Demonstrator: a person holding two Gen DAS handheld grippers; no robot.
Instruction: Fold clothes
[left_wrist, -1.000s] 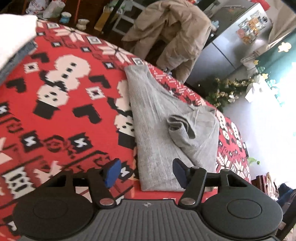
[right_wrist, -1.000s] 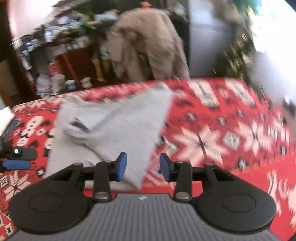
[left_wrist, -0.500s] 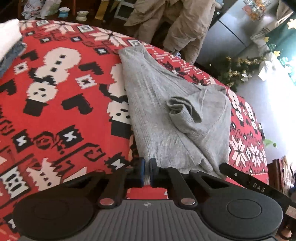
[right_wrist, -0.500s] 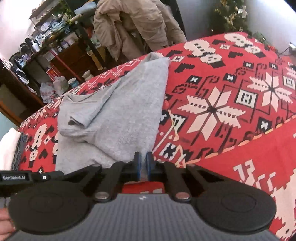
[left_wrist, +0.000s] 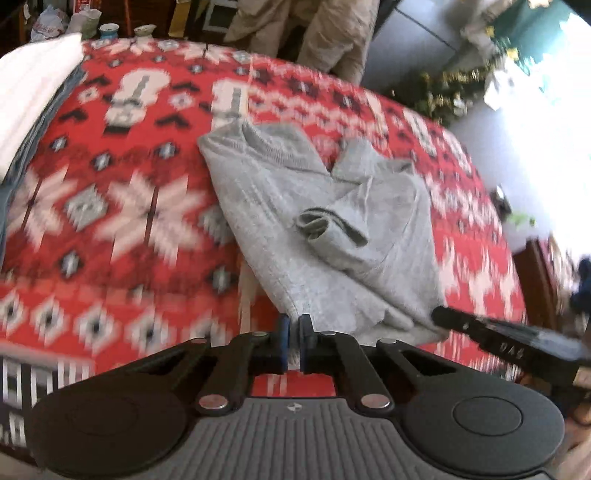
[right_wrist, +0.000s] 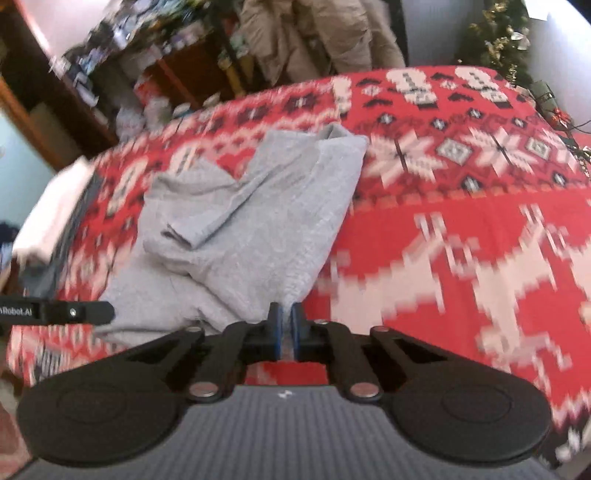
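Observation:
A grey knit sweater (left_wrist: 314, 221) lies crumpled on the red patterned blanket (left_wrist: 110, 203), one sleeve folded over its middle. My left gripper (left_wrist: 293, 325) is shut on the near hem at its left corner. In the right wrist view the same sweater (right_wrist: 258, 206) stretches away from my right gripper (right_wrist: 286, 314), which is shut on the hem's right corner. Cloth shows between both pairs of blue pads. Each gripper's black body shows at the edge of the other view. Both views are motion-blurred.
A stack of folded white and blue clothes (left_wrist: 33, 92) sits at the blanket's left edge, also seen as a folded stack (right_wrist: 51, 221) in the right view. A beige coat (left_wrist: 306, 29) hangs behind the bed. Cluttered shelves (right_wrist: 147, 55) and tinsel greenery (left_wrist: 443, 88) stand beyond.
Both grippers went from open to shut on the sweater's near hem, then moved across the blanket with it. The sweater has shifted and bunched up along its length.

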